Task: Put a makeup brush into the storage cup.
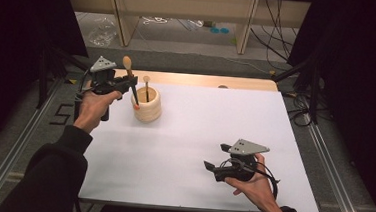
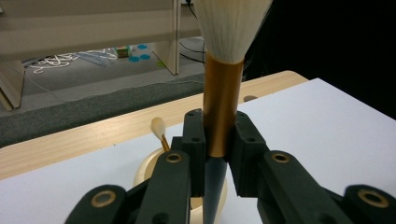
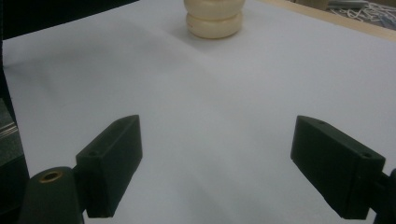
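The left gripper is clamping the gold metal ferrule of a large brush with a white bristle head and dark tapered handle, holding it upright with the bristles on top. The handle tip is pointing down at the round cream wooden holder, though whether it is touching the rim is hard to judge. The holder is standing near the far left corner of the white table surface, and a smaller brush with a thin wooden handle is standing inside it. The right gripper is resting near the near right corner, jaws spread wide with nothing between them.
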Demonstrator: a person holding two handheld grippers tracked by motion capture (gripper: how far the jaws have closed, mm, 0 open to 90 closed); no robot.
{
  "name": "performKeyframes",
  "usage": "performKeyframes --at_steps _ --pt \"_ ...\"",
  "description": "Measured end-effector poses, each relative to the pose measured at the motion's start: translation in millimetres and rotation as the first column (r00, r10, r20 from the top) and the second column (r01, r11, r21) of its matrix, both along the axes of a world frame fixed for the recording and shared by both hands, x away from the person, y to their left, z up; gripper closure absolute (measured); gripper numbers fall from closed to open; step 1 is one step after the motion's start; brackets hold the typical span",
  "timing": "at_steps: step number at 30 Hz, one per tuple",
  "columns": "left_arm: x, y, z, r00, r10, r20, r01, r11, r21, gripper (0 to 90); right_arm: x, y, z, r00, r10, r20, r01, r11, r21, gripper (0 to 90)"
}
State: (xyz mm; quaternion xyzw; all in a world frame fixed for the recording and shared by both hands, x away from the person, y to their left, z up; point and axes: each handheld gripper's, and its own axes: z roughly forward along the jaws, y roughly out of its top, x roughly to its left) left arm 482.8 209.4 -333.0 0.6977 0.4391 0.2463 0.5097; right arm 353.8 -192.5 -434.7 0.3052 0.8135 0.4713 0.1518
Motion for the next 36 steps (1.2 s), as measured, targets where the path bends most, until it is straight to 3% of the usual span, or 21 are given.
performKeyframes --at_steps 14,19,36 --pt "19.6 -1.0 -3.4 0.9989 0.047 -0.006 -0.047 0.9988 -0.015 78.1 0.7 1.0 -0.6 1.0 0.009 -0.003 -0.009 1.0 -0.008 17.8" --pt "25.4 -4.8 -3.0 0.9989 0.047 0.001 -0.047 0.9989 0.002 78.1 0.8 1.4 -0.6 0.9999 0.013 -0.003 -0.013 1.0 -0.01 17.9" --pt "45.3 -12.3 -24.7 0.998 0.062 -0.009 -0.062 0.998 0.008 78.0 0.8 1.3 -0.2 0.9999 0.014 -0.006 -0.014 1.0 -0.008 18.0"
